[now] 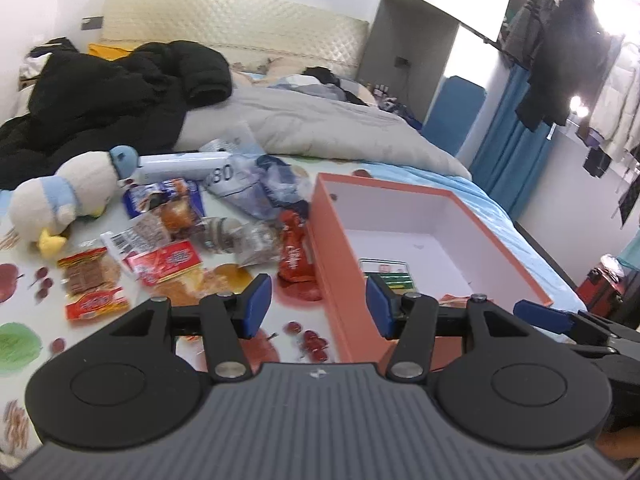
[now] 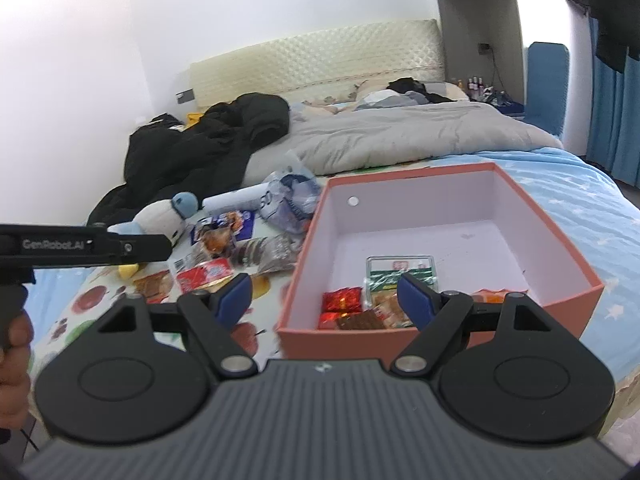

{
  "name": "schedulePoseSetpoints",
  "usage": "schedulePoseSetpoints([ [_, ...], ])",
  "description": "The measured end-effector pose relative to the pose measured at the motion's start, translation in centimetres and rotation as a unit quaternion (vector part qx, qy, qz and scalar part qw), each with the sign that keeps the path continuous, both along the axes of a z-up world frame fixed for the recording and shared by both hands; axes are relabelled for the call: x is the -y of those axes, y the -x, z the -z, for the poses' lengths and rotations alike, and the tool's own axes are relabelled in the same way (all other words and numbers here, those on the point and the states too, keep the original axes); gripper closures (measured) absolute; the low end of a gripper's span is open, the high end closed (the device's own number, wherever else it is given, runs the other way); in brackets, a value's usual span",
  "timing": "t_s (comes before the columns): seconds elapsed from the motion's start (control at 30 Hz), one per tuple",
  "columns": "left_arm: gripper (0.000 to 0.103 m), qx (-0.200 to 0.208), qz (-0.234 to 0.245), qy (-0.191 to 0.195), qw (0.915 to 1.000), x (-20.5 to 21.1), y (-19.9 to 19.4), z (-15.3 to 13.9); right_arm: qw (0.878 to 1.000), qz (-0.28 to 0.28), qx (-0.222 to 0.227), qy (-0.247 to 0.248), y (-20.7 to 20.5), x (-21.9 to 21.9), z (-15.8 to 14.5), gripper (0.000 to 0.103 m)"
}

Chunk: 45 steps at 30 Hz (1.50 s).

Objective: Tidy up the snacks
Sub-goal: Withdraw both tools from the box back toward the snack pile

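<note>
Left tool: jaws apart, nothing between them; it hangs over the near left corner of the orange box. 
Right tool: jaws set wide, empty; it hangs over the box's near wall, above the snacks already inside.

Box contents: a green-and-white packet, two red foil packets and a brown one just beside them — all bunched at your end, the far half of the floor bare.

Loose snacks on the bed, left of the box: a red foil packet touching the box's outer wall, a red-and-white packet, orange wafer-like packets, clear-wrapped buns, and a crumpled blue-and-white bag behind. Labels are too blurred to read, so types are a guess.

Non-stock: plush duck beside the pile.

Risks to you: wrappers overlap, so a pinch may lift two or drag a neighbour; slick foil may slip from the pads; the soft bed lets the box tip if a tool leans on its wall — and the two tools sit close enough to collide.
</note>
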<state>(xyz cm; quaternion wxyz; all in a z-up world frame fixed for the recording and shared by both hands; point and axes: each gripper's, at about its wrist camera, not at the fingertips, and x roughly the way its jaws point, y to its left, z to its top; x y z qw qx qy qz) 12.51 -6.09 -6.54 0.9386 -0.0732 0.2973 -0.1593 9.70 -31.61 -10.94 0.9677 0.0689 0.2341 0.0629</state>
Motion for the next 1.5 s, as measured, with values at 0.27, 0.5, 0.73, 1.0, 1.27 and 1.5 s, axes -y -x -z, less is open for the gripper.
schedulePoseSetpoints([
  [0.27, 0.045, -0.005, -0.022, 0.005, 0.9997, -2.2, 2.1, 0.4, 1.0, -0.026, 0.005, -0.002, 0.5, -1.9, -0.1, 0.022],
  [0.5, 0.045, -0.004, -0.04, 0.004, 0.9992, -3.8, 4.1, 0.6, 0.999, -0.051, 0.006, -0.001, 1.8, -3.8, 0.1, 0.022],
  [0.73, 0.045, -0.02, -0.062, 0.004, 0.9979, -5.6, 5.1, 2.1, 0.997, -0.071, -0.002, 0.008, 2.5, -5.6, 0.8, 0.022],
  [1.0, 0.045, -0.039, -0.095, -0.016, 0.9946, -8.3, 2.7, 5.2, 0.996, -0.089, -0.013, 0.014, 0.7, -7.5, 1.9, 0.022],
  [1.27, 0.045, -0.066, -0.123, -0.026, 0.9898, -13.1, -3.7, 9.3, 0.994, -0.11, -0.011, 0.014, -2.9, -10.5, 3.7, 0.022],
  [1.5, 0.041, -0.095, -0.157, -0.003, 0.983, -17.0, -9.4, 12.8, 0.993, -0.119, -0.006, 0.011, -7.1, -13.0, 6.6, 0.022],
])
